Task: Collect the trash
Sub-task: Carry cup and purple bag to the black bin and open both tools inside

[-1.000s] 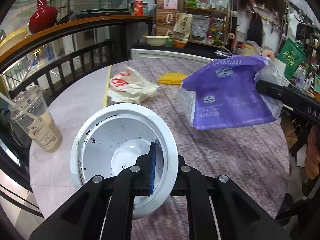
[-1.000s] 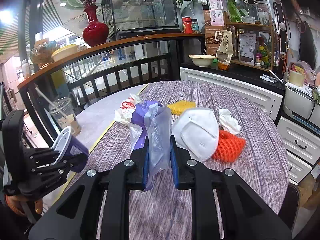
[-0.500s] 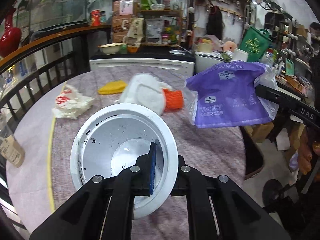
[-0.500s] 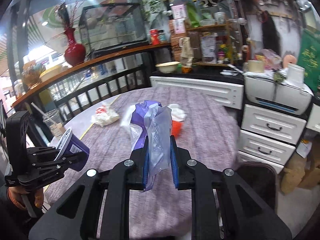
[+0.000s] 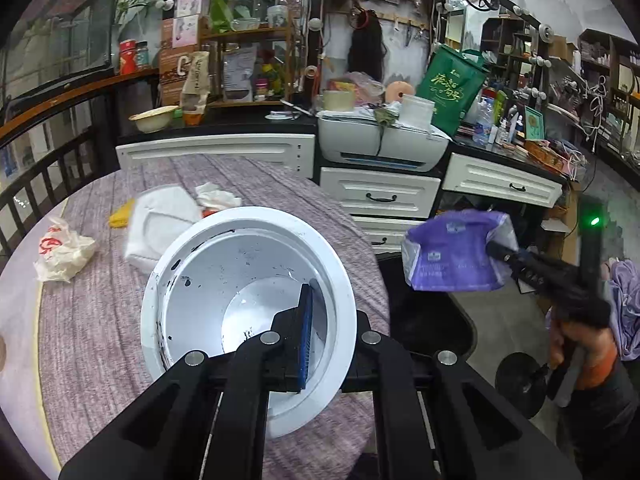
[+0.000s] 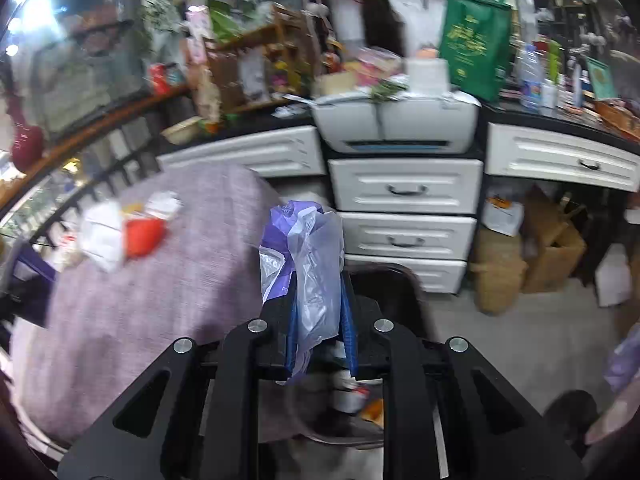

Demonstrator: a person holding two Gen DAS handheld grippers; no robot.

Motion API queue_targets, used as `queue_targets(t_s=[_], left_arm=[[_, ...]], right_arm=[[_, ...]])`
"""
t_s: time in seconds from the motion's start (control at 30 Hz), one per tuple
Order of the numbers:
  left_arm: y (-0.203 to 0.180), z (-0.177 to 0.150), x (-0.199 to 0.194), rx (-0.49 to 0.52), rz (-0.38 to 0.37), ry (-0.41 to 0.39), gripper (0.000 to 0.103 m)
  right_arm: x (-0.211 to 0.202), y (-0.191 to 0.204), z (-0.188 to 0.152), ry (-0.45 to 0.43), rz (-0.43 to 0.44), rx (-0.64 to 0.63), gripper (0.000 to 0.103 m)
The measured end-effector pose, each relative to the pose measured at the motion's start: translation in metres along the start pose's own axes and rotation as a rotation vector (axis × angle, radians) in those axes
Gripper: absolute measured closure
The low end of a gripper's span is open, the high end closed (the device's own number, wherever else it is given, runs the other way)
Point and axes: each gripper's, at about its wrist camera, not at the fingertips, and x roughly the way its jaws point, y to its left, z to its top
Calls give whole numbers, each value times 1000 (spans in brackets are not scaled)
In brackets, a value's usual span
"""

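the left hand-held gripper (image 5: 320, 336) is clamped on the rim of a white paper cup (image 5: 248, 312), held above the purple-grey counter (image 5: 88, 328). the right hand-held gripper (image 6: 320, 328) pinches a purple tissue pack wrapper (image 6: 304, 256), held past the counter's edge over a dark trash bin (image 6: 396, 292) on the floor.

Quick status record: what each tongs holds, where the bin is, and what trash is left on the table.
left tongs: shut on the wall of the white cup
right tongs: shut on the purple plastic bag
bin: dark, on the floor beside the table, below the bag
left on table: white mask, crumpled tissue, printed white bag, yellow item
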Motion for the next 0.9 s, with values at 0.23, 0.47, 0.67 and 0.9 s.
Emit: queue_targets(t_s=[0.23,0.47,0.67,0.9], left_arm=[[-32,12,20,23,-49,20,94],[-64,14,46,68,-91,73,94],[-87,8,66,102,-125,126,94],[-112,1,92,137,-146,180,94]], right_arm=[[65,-35,-33,134,-112,-21,84],[122,-43,-65,240,-190,-46,80],[135,-50,-81,270,-215,-31,48],[116,-68,-84,254,-207,45,41]])
